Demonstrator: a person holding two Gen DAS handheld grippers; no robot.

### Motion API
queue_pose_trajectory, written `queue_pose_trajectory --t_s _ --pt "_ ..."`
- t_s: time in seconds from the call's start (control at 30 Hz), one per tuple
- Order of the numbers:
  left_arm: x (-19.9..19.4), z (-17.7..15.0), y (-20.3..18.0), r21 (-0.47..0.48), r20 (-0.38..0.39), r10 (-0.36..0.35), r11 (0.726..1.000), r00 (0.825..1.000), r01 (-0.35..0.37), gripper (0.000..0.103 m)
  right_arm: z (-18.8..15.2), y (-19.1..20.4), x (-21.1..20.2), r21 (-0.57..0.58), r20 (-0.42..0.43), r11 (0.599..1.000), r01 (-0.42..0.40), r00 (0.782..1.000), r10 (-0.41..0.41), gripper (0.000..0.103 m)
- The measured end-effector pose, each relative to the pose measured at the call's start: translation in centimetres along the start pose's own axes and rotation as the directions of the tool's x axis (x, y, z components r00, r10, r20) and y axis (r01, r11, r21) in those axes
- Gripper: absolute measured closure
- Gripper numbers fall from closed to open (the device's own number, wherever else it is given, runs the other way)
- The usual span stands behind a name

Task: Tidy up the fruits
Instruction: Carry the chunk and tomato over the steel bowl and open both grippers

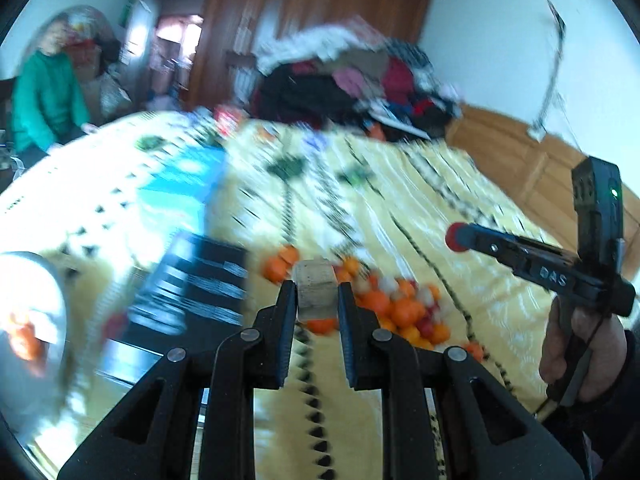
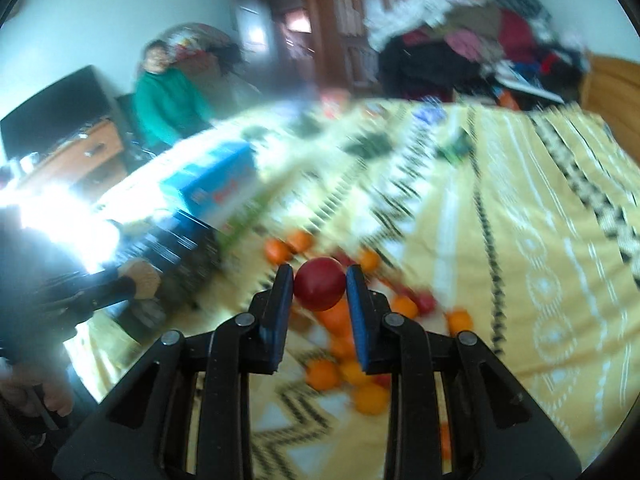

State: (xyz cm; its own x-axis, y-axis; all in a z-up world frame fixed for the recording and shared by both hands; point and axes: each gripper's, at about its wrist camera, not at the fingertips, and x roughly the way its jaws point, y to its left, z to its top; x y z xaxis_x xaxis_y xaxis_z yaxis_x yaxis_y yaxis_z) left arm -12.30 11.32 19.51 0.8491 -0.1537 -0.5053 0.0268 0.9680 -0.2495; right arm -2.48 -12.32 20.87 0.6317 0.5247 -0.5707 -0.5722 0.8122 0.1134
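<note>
Our left gripper (image 1: 316, 294) is clamped on a pale block (image 1: 314, 287). Our right gripper (image 2: 320, 286) grasps a red fruit (image 2: 320, 283), both above the fruit pile (image 1: 404, 312) on the yellow bedspread (image 1: 420, 208).

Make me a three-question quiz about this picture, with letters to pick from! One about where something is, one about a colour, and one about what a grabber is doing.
1. Where does the pile of fruit lie?
A. in a sink
B. on the yellow patterned bedspread
C. on a wooden chair

2. What colour is the round fruit in the right gripper?
A. dark red
B. green
C. purple

3. What is the left gripper doing?
A. standing wide open with nothing in it
B. squeezing a banana
C. shut on a pale blocky piece

Answers:
1 B, the oranges and red fruit sit straight on the yellow cloth.
2 A, the ball between the blue pads is dark red.
3 C, both fingers press the pale piece's sides.
</note>
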Motion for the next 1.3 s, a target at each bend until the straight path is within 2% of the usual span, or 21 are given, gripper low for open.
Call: queue_pose_trajectory --t_s 0.13,0.23,0.37,0.5,0.67,0.83,0.97,1.3 --pt "-4.7 1.9 4.9 -0.061 0.084 0.111 0.993 0.99 -0.106 0.083 3.1 6.1 0.8 -0.078 0.024 0.991 -0.108 0.994 0.11 0.075" --pt "-8.4 2.5 9.4 -0.128 0.123 0.213 0.972 0.969 -0.197 0.084 4.8 11.2 2.0 -0.142 0.023 0.972 -0.189 0.981 0.194 0.075" --pt "-12.6 2.1 15.9 -0.228 0.132 0.345 0.923 0.929 -0.31 0.084 6.4 17.7 3.8 -0.211 0.008 0.932 -0.294 0.953 0.302 0.075" --pt "-14.5 0.7 21.3 -0.306 0.084 0.436 0.867 0.896 -0.393 0.084 6.7 23.3 5.9 -0.238 -0.04 0.889 -0.392 0.918 0.394 0.075" --pt "-14.7 -2.1 25.4 -0.349 -0.005 0.468 0.827 0.884 -0.44 0.084 5.6 28.7 8.6 -0.24 -0.128 0.847 -0.474 0.881 0.456 0.075" --pt "-13.4 -4.6 27.1 -0.358 -0.084 0.45 0.819 0.889 -0.448 0.084 3.2 32.0 10.9 -0.223 -0.225 0.827 -0.516 0.853 0.471 0.075" --pt "-12.6 -5.5 28.0 -0.36 -0.124 0.442 0.814 0.888 -0.456 0.084 2.1 33.2 12.3 -0.196 -0.278 0.83 -0.523 0.841 0.464 0.075" --pt "-12.3 -6.0 28.7 -0.364 -0.147 0.44 0.809 0.886 -0.462 0.084 0.7 34.9 14.2 -0.161 -0.343 0.835 -0.527 0.823 0.453 0.075"
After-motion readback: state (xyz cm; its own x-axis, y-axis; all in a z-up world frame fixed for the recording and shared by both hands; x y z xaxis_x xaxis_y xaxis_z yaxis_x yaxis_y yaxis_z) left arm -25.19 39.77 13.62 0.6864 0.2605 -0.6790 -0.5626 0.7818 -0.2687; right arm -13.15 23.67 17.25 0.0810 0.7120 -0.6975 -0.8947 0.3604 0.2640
